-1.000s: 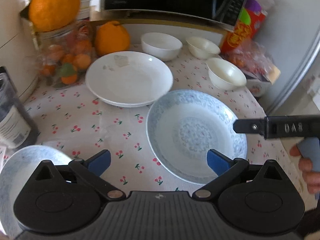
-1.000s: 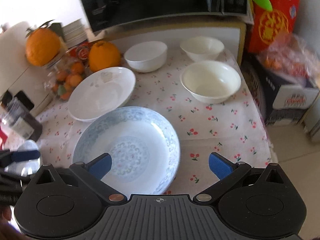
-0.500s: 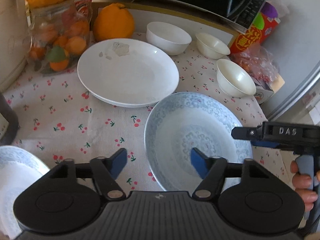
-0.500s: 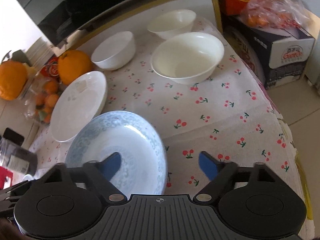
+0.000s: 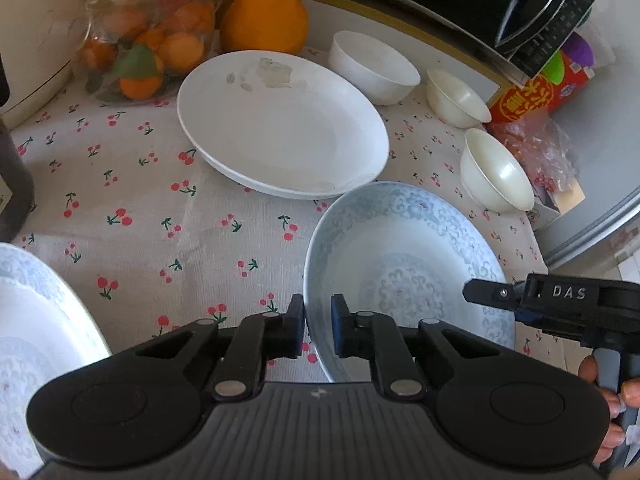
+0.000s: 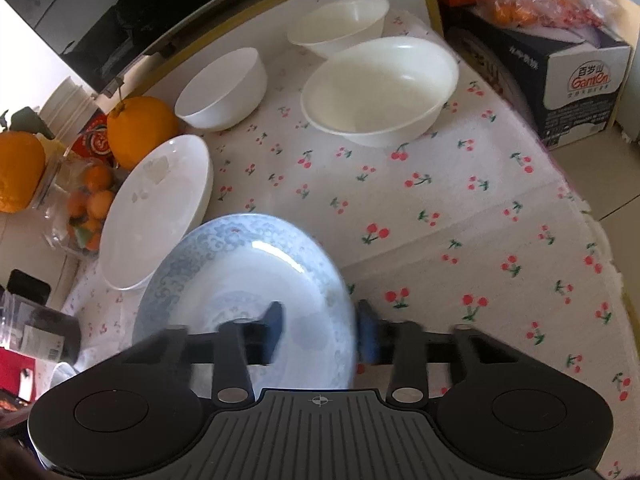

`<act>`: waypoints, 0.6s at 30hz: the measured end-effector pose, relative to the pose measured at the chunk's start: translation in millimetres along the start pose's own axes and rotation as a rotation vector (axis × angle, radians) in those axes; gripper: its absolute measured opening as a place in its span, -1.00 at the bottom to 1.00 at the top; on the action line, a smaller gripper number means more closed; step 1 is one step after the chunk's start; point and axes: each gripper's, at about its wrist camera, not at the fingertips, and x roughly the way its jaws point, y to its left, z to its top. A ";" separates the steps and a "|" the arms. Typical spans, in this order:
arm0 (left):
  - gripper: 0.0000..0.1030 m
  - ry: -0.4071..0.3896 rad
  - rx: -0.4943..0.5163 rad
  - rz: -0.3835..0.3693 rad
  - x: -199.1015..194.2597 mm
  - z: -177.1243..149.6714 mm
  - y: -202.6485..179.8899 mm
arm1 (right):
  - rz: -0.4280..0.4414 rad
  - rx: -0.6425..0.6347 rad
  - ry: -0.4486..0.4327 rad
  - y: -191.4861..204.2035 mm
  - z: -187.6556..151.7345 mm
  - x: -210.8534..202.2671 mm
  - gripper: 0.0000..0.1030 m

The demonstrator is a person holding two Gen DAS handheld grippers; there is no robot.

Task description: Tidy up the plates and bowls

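A cherry-print cloth covers the worktop; a black microwave stands behind, pale tiled floor at right.

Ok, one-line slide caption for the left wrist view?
Left gripper pinches the near rim of the blue-patterned plate on the cherry-print tablecloth.

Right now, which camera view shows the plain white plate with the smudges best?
The left wrist view: the white plate lies whole and nearly face-on, with its smudges clear. The right wrist view shows it foreshortened near the left edge, its near rim hidden by the blue-patterned plate.
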 end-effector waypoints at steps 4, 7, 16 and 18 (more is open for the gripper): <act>-0.83 -0.002 -0.014 0.007 -4.2 0.7 2.4 | -0.033 0.013 -0.004 -1.3 -0.4 -1.4 -0.65; -0.84 -0.002 -0.017 0.021 -7.6 1.0 3.4 | -0.026 0.017 0.002 -0.2 -2.5 -3.9 -0.67; -0.84 -0.004 -0.034 0.072 -19.2 1.4 16.0 | -0.016 -0.043 0.033 20.2 -17.7 -9.9 -0.71; -0.84 -0.004 -0.036 0.086 -20.2 1.3 18.8 | -0.011 -0.053 0.049 24.7 -21.3 -9.2 -0.71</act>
